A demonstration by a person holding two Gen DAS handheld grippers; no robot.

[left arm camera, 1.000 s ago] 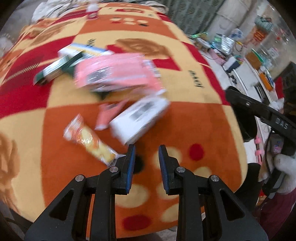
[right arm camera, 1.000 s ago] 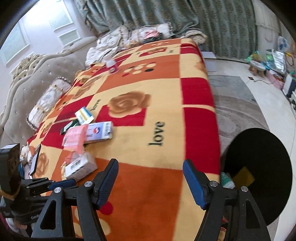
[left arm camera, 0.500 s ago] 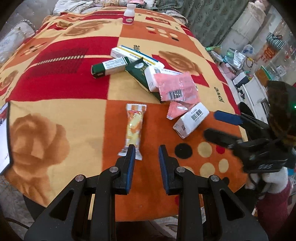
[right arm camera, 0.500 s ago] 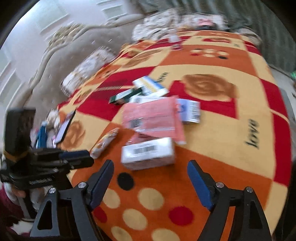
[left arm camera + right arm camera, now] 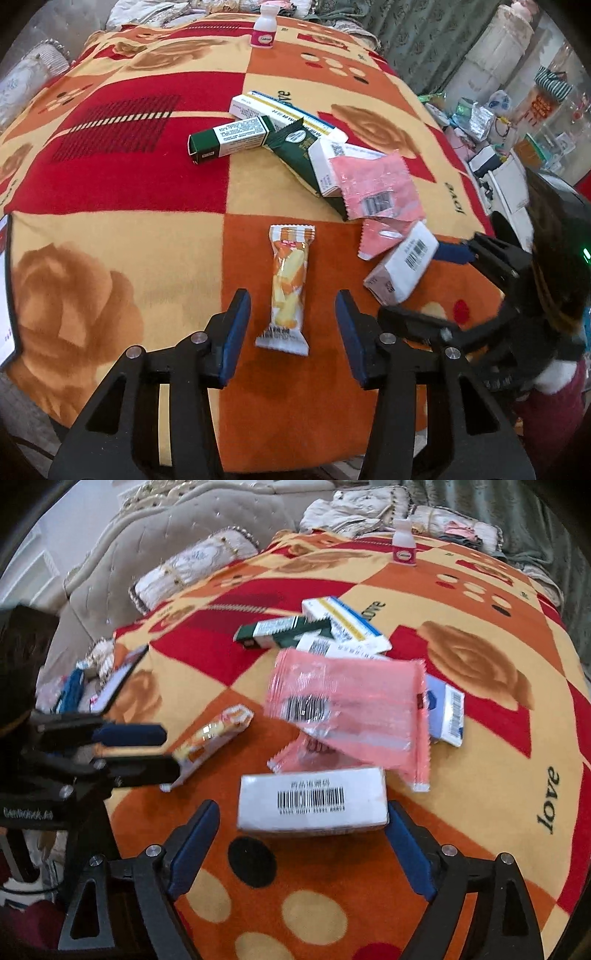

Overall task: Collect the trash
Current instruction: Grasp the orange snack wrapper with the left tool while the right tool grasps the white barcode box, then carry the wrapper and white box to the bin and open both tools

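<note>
Orange-and-white plastic, the long crinkled snack wrapper point(image 5: 288, 286) lies flat on the patterned orange, red and cream fleece blanket point(image 5: 122, 229), straight ahead of the left gripper point(image 5: 291, 332) and between the lines of its two blue-padded fingers point(image 5: 234, 332). Its long axis runs the way the fingers point, so the jaws, which are opening and touch nothing, would close across its narrow width. The near sealed end sits just ahead of the fingertips; the far end points away toward the pile of boxes.

Further right, the white rectangular cardboard box with a barcode point(image 5: 312, 803) lies just ahead of the right gripper point(image 5: 301, 849). Here the long axis runs crosswise, from one finger to the other, and the box nearly fills the gap. These jaws are opening too, with the pads not pressing on it. Just beyond the box lies a pink translucent plastic packet point(image 5: 347, 709).

Each hand is nearer its own piece.
</note>
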